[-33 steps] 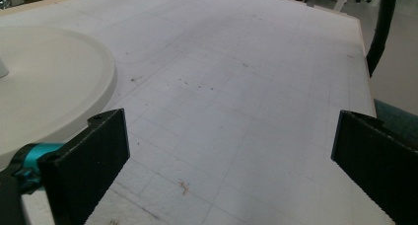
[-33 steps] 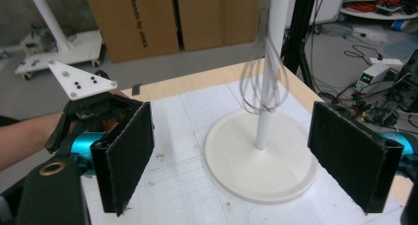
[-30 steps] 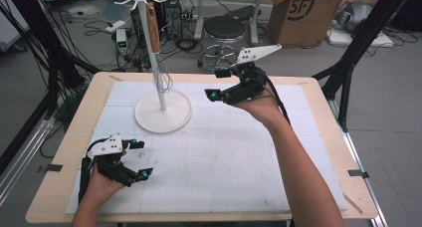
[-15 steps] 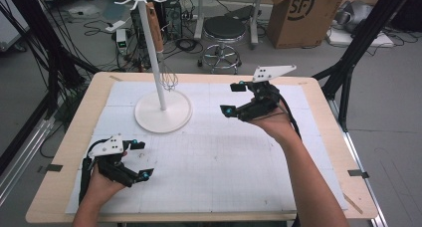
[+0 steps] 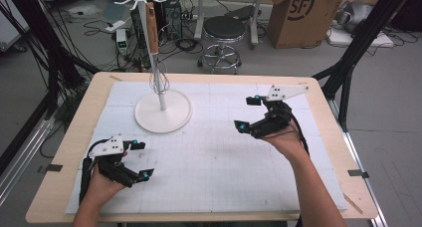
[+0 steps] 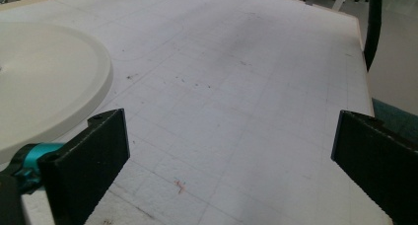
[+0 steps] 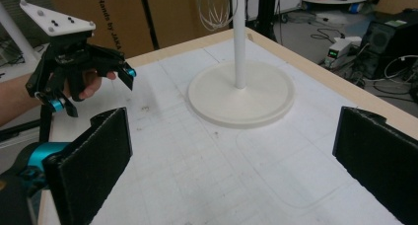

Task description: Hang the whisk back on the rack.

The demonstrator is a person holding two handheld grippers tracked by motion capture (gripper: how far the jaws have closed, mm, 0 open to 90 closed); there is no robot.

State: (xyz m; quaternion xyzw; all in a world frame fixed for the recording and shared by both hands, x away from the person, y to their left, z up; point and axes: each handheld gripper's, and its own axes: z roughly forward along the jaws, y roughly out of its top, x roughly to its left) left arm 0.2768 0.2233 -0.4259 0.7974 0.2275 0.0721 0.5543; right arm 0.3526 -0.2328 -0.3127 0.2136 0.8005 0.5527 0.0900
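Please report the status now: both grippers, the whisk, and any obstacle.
Left gripper open, low over the mat. Right gripper open, raised, apart from the stand. Whisk hangs on the stand, untouched. No obstacle between.

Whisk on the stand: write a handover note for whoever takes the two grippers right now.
Left gripper: open, holds nothing, low over the mat near the table's front left.
Right gripper: open, holds nothing, raised over the mat's right side, jaws facing the stand.
Whisk: hangs by its wooden handle from a hook at the top of the white stand, wire end down beside the pole, above the round base.
Done: the whisk is hung and neither gripper touches it.
Left: probably nothing with the whisk; I would just check that it hangs steady and set both grippers down on the mat.
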